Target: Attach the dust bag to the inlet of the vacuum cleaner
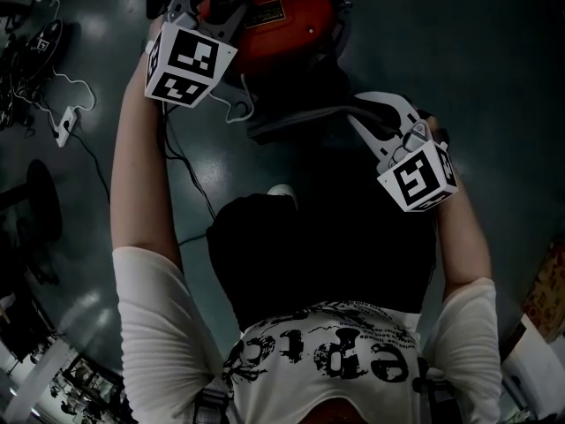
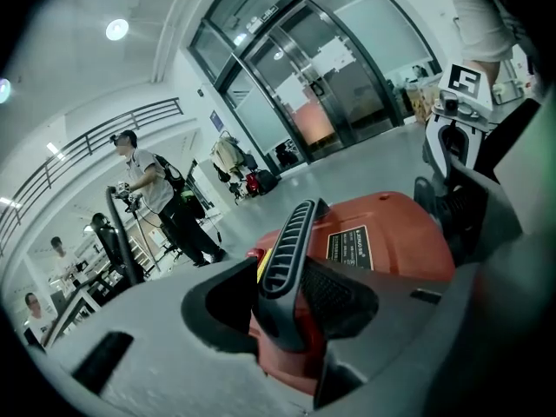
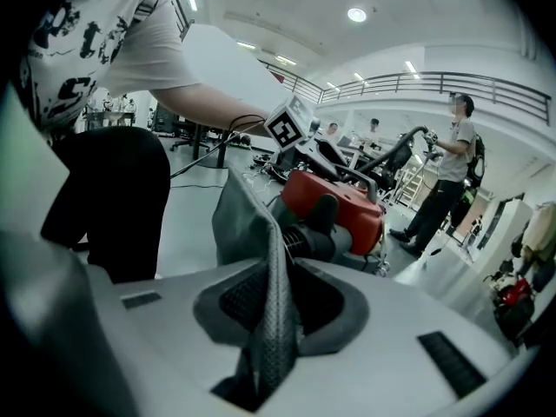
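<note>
The person is standing over the red vacuum cleaner [image 2: 391, 233], which is sitting on the grey floor [image 1: 459, 51] just ahead of their legs. The left gripper [image 2: 282, 307] is reaching down onto the top of the machine. Its jaws are pressing together on the black ribbed handle [image 2: 294, 237], one pad on each side of the grip.

The right gripper [image 3: 271, 320] is working lower and nearer the body, off the machine's side. It is pinching a fold of the grey woven dust bag [image 3: 236, 211] between its pads. The cloth is running up from the jaws as a thin edge and spreading into a slack panel in the air. The bag is hanging between that gripper and the vacuum cleaner, its far end lying right against the black ribbed inlet [image 3: 311, 240] that is sticking out of the red housing. From the right gripper view I cannot tell whether the bag's mouth is seated over the inlet or only touching it, and in the head view that whole area is sinking into shadow.

A white power strip [image 1: 64, 124] with its cable is lying on the floor well off to the person's left. Across the hall a bystander [image 3: 447, 181] is standing with a dark hose in their hands.
</note>
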Demonstrator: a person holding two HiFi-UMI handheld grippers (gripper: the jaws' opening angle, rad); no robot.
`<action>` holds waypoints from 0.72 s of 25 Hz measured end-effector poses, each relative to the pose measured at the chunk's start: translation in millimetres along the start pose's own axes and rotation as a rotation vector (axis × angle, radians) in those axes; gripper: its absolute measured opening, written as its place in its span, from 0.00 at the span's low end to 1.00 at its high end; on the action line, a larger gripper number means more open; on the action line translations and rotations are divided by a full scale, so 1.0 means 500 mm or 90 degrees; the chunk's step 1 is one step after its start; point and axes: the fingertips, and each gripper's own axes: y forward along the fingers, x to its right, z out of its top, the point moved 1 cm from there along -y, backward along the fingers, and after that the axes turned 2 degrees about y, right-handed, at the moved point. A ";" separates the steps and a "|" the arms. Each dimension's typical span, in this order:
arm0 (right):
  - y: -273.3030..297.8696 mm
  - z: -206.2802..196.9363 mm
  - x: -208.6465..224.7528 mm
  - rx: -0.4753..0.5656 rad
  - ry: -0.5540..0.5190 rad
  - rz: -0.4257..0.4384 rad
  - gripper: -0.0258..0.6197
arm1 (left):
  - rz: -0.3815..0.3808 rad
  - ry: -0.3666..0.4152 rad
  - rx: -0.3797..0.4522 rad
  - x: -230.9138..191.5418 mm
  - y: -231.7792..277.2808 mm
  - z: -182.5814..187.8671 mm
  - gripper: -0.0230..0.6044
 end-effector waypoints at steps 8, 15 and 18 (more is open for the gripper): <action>0.006 0.014 0.001 -0.014 -0.022 -0.014 0.13 | -0.027 0.014 0.011 0.003 -0.002 0.007 0.29; 0.002 -0.007 0.012 -0.022 0.028 -0.014 0.13 | -0.050 0.012 -0.001 0.005 -0.001 0.006 0.28; 0.005 -0.004 0.013 -0.014 0.031 -0.014 0.13 | -0.038 0.016 -0.020 0.004 0.001 0.004 0.28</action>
